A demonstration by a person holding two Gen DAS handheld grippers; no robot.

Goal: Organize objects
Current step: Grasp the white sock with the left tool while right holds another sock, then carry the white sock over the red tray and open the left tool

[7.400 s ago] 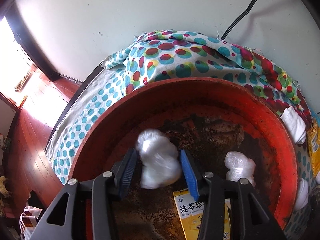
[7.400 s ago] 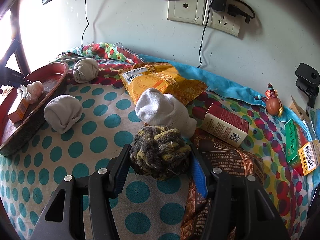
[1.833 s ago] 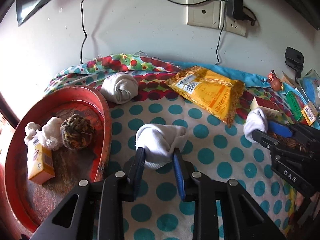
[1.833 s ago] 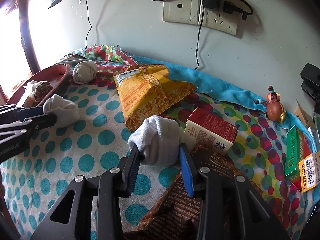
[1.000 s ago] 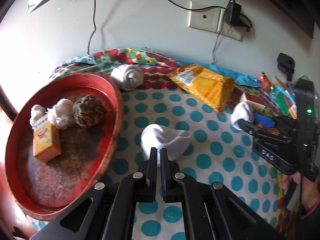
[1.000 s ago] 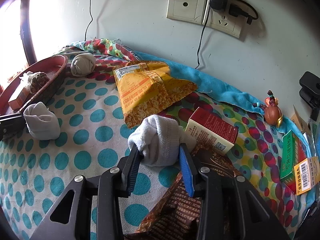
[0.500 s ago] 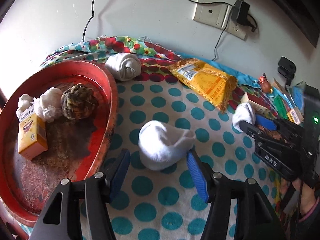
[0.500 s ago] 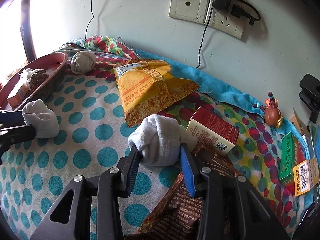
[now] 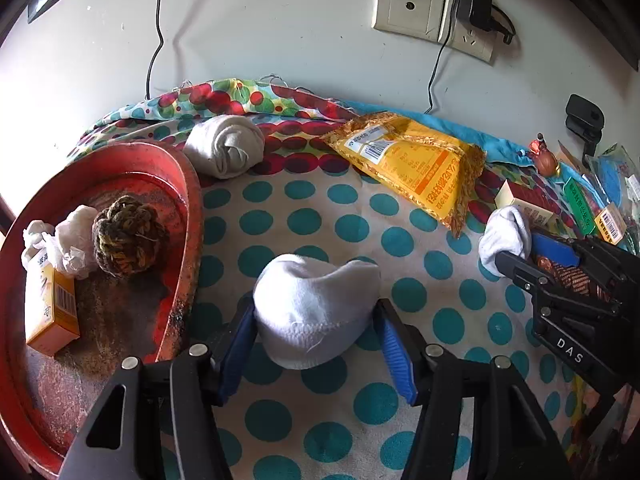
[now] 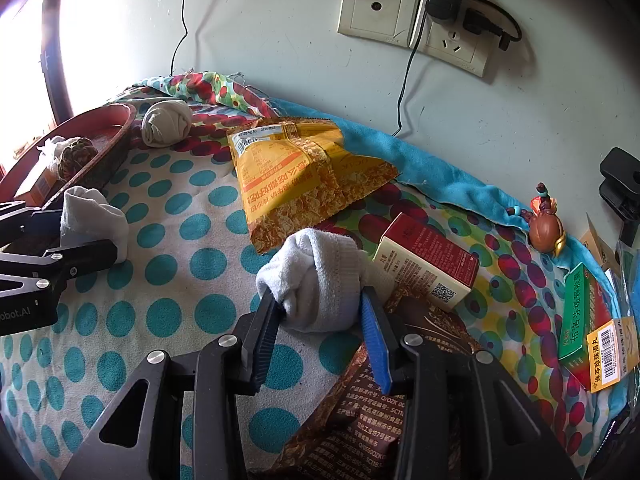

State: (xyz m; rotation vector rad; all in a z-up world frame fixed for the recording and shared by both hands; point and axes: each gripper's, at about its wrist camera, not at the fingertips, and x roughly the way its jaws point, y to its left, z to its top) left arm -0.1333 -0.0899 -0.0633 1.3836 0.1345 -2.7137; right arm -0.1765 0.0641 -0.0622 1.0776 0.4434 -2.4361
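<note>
Left claw (image 9: 316,332): I am holding its jaws spread around the white sock bundle (image 9: 316,296), pads flanking it with little or no squeeze, so it is not yet a firm grip.
Right claw (image 10: 320,322): I am pinching a second rolled white sock (image 10: 316,280) between the pads, clenched on it so it can be lifted clear of the brown packet (image 10: 372,412) just under my jaws.
Sock between left jaws: it is sitting on the spotted cloth (image 9: 340,408) just right of the red tray (image 9: 192,216), near enough for a short carry.
Red tray: it is already holding a yarn ball (image 9: 128,236), crumpled white plastic (image 9: 72,236) and a small yellow box (image 9: 52,308), so I am judging it the collecting place.
Red box (image 10: 428,268): it is lying just right of my right-hand sock, touching or nearly so.
Yellow packet (image 9: 416,168): it is lying flat farther off, mid-cloth.
Grey sock roll (image 9: 224,148): it is waiting at the far edge, beside the tray rim.
Far wall: sockets (image 10: 416,24) and cables are hanging behind, outside the sorting.
</note>
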